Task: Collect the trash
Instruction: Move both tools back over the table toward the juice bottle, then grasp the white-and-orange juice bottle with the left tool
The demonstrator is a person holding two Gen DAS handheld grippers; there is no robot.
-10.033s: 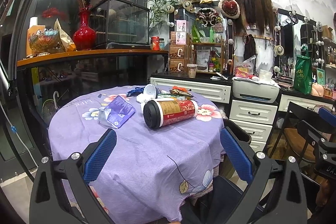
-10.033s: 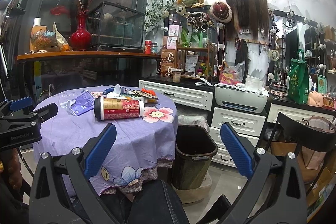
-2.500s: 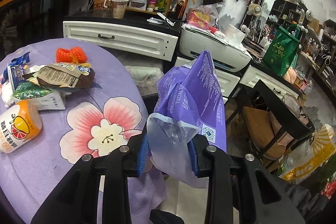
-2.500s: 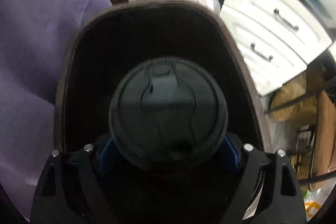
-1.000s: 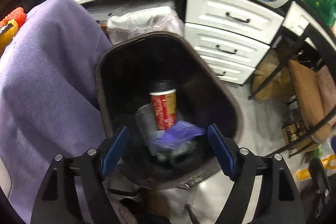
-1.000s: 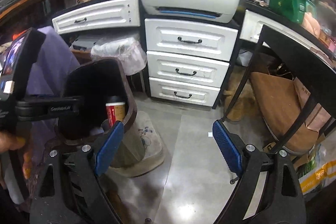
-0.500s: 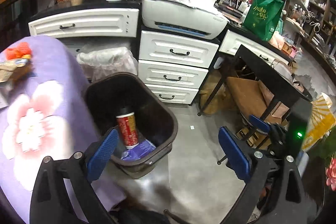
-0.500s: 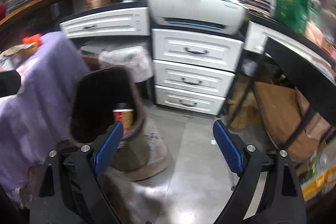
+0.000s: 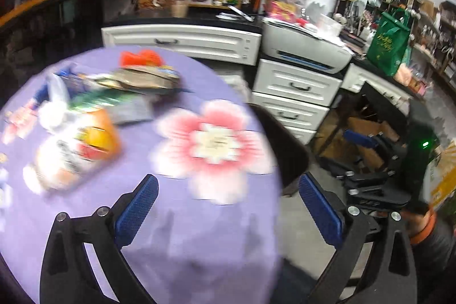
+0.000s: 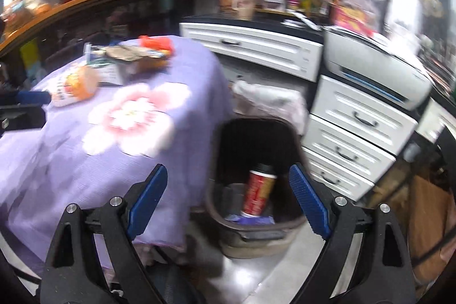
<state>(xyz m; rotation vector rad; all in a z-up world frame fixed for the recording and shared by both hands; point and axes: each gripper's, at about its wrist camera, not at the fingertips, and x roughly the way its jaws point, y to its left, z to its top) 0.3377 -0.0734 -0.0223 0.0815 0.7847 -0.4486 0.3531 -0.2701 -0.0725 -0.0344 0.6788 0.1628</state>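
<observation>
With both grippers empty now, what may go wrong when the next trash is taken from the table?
1. The orange-capped bottle lies on its side on the tablecloth; a nudge from the open left gripper might roll it.
2. The wrappers overlap, so one grasp may drag others.
3. The bin sits low beside the table; a drop could miss.

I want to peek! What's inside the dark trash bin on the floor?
Inside the trash bin a red cup with a black lid stands tilted, and a purple wrapper lies beside its base. The bin's near wall hides the rest of the bottom.
</observation>
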